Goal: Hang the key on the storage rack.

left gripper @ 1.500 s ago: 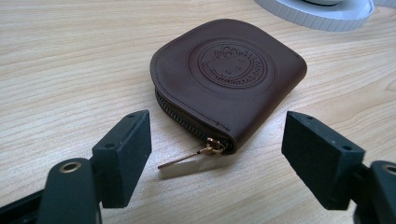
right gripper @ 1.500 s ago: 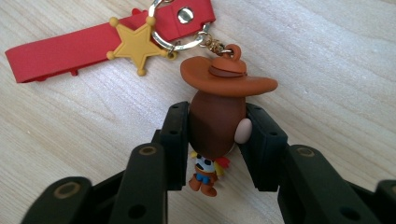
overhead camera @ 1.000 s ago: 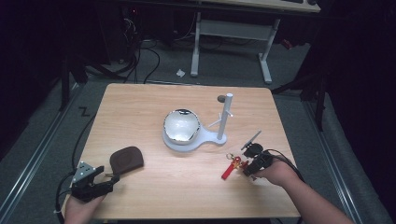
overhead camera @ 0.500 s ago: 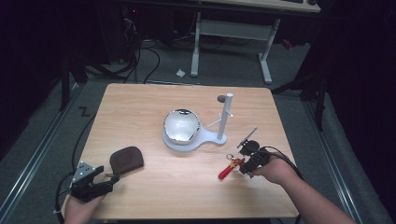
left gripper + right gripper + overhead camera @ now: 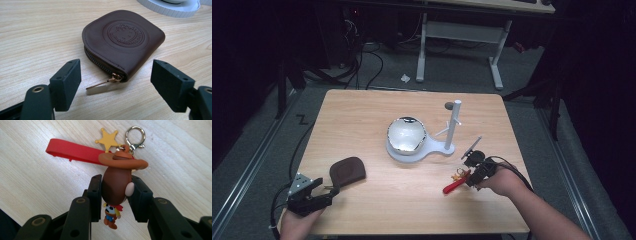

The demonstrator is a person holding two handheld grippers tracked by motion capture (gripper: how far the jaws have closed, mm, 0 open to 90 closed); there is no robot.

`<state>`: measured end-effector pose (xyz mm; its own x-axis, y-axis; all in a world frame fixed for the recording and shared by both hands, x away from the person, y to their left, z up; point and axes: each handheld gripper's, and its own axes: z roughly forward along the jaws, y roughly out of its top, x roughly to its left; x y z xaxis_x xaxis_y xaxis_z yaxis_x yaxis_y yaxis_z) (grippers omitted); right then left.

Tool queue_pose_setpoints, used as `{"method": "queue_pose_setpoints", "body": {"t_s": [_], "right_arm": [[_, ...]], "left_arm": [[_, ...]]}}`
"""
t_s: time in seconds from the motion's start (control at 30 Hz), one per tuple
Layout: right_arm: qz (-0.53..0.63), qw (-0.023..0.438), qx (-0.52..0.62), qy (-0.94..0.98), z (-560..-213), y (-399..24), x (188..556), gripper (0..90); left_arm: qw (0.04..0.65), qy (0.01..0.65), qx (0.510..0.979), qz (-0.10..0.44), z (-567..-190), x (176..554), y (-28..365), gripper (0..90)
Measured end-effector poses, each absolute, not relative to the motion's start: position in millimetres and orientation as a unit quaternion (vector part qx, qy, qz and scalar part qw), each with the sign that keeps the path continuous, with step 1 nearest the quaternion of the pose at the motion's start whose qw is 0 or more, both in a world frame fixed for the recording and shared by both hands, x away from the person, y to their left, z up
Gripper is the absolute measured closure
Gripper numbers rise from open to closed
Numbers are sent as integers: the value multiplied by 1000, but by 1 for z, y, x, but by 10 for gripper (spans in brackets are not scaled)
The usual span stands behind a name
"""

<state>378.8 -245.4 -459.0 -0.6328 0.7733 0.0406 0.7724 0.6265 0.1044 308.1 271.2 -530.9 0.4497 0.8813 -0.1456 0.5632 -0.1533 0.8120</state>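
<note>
A cowboy figure keychain (image 5: 117, 186) with a brown head, an orange hat, a red strap (image 5: 72, 151), a yellow star and a metal clasp (image 5: 135, 136) hangs above the table. My right gripper (image 5: 115, 195) is shut on the figure's head; in the high view it (image 5: 474, 172) is at the table's right front, the red strap (image 5: 454, 184) trailing left. A brown round zip pouch (image 5: 123, 41) with an embossed emblem lies flat at the left front (image 5: 347, 170). My left gripper (image 5: 116, 82) stands open just short of the pouch's zip pull (image 5: 105, 82), touching nothing.
A white stand (image 5: 447, 146) with an upright post (image 5: 455, 120) holds a shiny round bowl-like object (image 5: 406, 135) mid-table. The table's front edge (image 5: 412, 233) is near both hands. Desk legs and cables lie on the floor beyond.
My right gripper has lifted the keychain slightly and carried it a little to the left. The left gripper and the pouch have stayed put.
</note>
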Motion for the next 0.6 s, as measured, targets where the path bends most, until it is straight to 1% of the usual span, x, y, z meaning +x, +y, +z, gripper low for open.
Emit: {"method": "queue_pose_setpoints", "body": {"t_s": [0.03,0.27,0.6], "right_arm": [[59,7,410,910,-461,-247,381,656],[59,6,419,906,-454,-248,379,657],[66,28,420,904,-423,-260,375,659]], "left_arm": [[428,491,736,186,-531,308,271,248],[428,491,736,185,-531,309,271,248],[428,491,736,185,-531,308,271,248]]}}
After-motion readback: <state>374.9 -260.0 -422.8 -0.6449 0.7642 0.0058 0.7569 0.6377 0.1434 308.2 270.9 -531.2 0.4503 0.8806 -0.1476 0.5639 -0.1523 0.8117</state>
